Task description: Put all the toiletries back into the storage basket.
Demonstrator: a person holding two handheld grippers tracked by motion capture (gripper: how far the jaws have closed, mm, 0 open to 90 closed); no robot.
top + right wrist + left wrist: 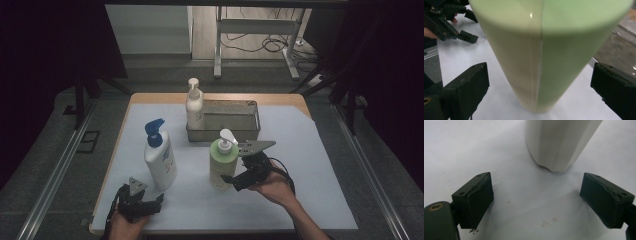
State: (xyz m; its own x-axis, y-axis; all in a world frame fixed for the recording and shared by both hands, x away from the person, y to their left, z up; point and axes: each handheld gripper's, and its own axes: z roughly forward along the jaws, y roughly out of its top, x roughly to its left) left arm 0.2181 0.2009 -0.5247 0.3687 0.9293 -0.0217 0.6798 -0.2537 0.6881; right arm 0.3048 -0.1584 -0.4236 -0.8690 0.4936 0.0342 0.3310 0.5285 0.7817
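Green pump bottle stands between the wide-open right hand-held gripper; next, close. Left hand-held gripper gapes empty.

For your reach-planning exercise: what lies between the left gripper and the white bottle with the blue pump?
Nothing: in the left gripper view, bare white table cover runs from the open left gripper to the white bottle. The high view agrees.
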